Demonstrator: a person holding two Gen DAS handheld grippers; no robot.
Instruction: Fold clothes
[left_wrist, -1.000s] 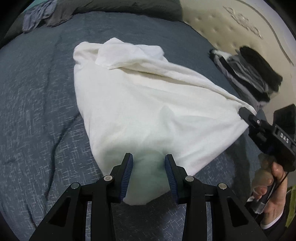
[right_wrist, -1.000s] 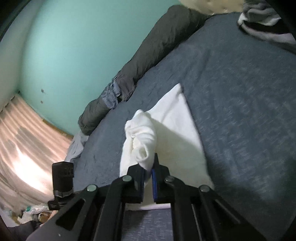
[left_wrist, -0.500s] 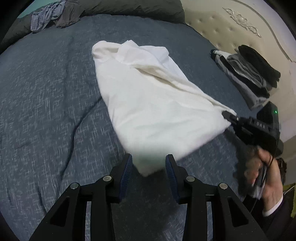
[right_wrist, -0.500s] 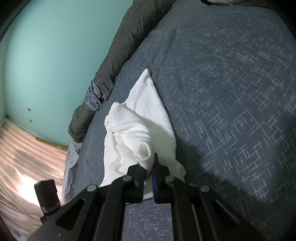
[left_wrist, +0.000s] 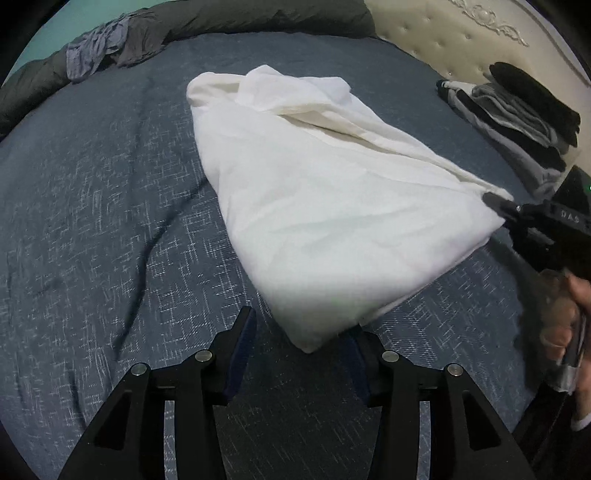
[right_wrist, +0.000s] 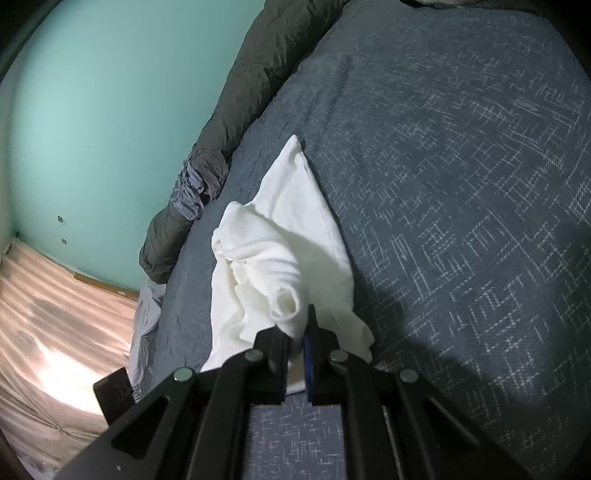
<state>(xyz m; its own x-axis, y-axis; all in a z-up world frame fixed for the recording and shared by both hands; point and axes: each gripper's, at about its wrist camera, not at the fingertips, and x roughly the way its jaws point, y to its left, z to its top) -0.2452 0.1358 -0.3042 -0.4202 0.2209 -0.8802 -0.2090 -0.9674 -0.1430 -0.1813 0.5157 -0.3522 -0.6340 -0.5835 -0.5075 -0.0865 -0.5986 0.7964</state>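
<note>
White garment (left_wrist: 332, 206) lies bunched on bed (left_wrist: 92, 206). Right gripper (right_wrist: 297, 343) jaws pinch one corner; left gripper (left_wrist: 299, 332) jaws spread astride near corner. Mid-fold, judged: left must pinch.

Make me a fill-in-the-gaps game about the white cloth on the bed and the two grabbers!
1. The white garment lies on a bed with a dark ____ cover.
2. The ____ gripper is shut on a bunched corner of the garment.
3. The left gripper has its jaws ____, gripping nothing.
4. The folded dark clothes are stacked next to the cream ____.

Missing words: blue; right; open; headboard
</note>
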